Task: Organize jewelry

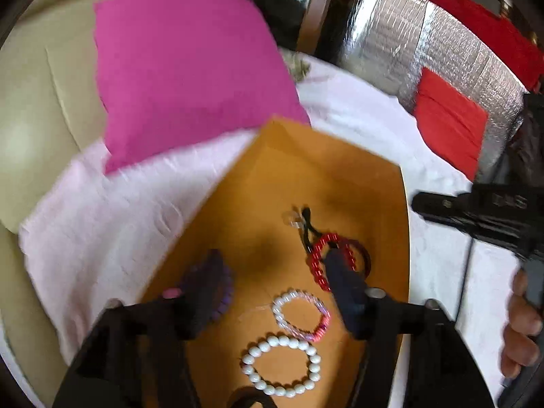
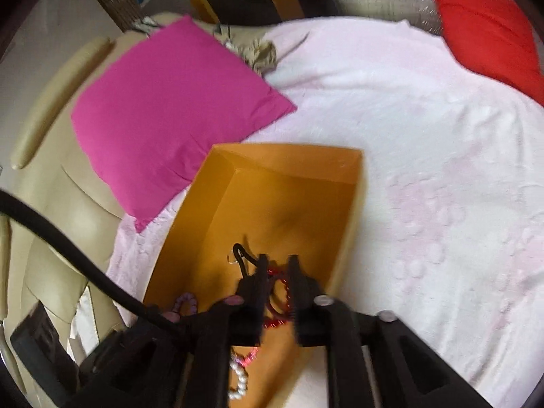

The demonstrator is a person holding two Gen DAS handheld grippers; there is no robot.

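Observation:
An orange box (image 1: 333, 173) lies on a pale pink blanket and holds several bracelets. In the left wrist view I see a red bead bracelet (image 1: 319, 255) with a black cord, a clear and pink bead bracelet (image 1: 302, 312), a white pearl bracelet (image 1: 282, 363) and a purple bracelet (image 1: 221, 289). My left gripper (image 1: 272, 272) is open over the box, its fingers apart on either side of the beads. My right gripper (image 2: 277, 261) hangs above the red bracelet (image 2: 280, 285), jaws narrowly apart with nothing gripped. The box also shows in the right wrist view (image 2: 289, 159).
A magenta cushion (image 1: 190, 68) lies left of the box, on a beige sofa (image 1: 34, 102). Red cushions (image 1: 448, 122) and silver foil sheeting (image 1: 408, 34) are at the right. A black cable (image 2: 68, 248) crosses the right wrist view at left.

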